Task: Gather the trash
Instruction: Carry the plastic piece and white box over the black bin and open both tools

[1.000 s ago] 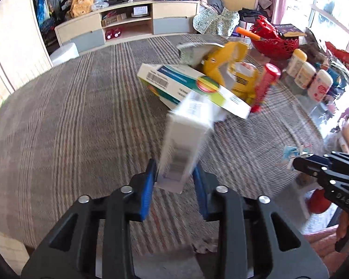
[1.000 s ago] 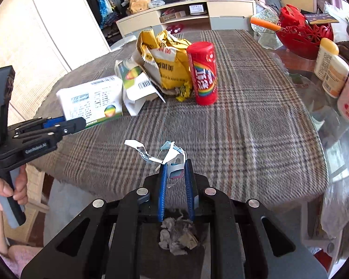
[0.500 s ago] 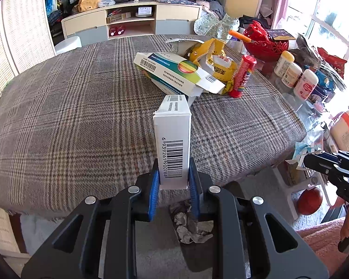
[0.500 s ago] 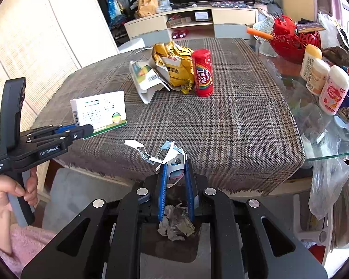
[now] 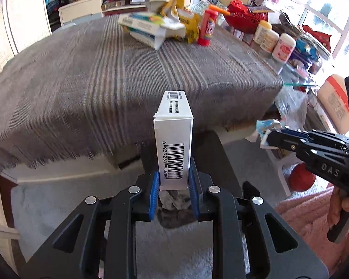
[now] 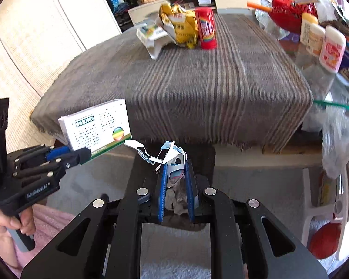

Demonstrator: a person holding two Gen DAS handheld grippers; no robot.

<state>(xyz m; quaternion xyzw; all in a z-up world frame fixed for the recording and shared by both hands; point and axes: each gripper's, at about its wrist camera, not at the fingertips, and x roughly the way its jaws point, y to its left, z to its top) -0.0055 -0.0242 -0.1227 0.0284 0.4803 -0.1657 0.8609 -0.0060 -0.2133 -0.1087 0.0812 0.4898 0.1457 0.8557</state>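
Left claw point(image 5: 173, 186) grips box point(image 5: 173, 139), barcode 6939261900788.

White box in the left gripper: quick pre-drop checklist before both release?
1. Left gripper shut on white box: ok.
2. Right gripper shut on torn wrapper: ok.
3. Both loads off the table: ok.
4. Dark bin with crumpled paper below both grippers: ok.
5. Box directly over bin opening: cannot tell.
6. Table trash pile collected: not ok.
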